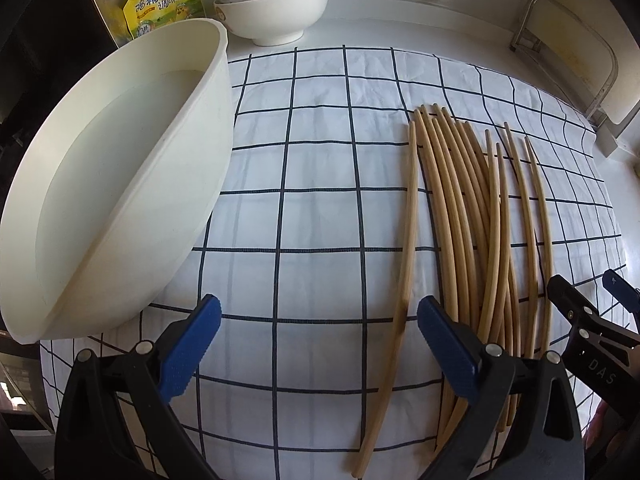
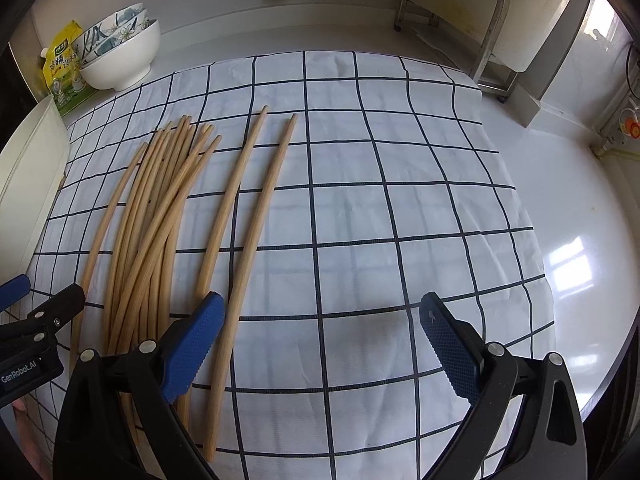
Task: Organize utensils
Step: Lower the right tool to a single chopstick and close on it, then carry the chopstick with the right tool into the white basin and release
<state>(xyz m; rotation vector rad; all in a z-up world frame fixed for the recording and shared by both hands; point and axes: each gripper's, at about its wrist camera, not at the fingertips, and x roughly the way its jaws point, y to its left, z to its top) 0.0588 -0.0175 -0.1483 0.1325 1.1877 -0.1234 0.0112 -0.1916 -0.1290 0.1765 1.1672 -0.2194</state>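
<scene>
Many chopsticks on checked cloth.

My left gripper has two black plastic arms, each tipped with a blue pad ribbed in fine rows, and round silver screws sit just behind the pads on both sides. My right gripper is built the same, black with blue textured fingertips and silver pivot screws behind them. Seen from across, one black body carries white letters "DAS" and the other a label reading "GenRobot.AI".
</scene>
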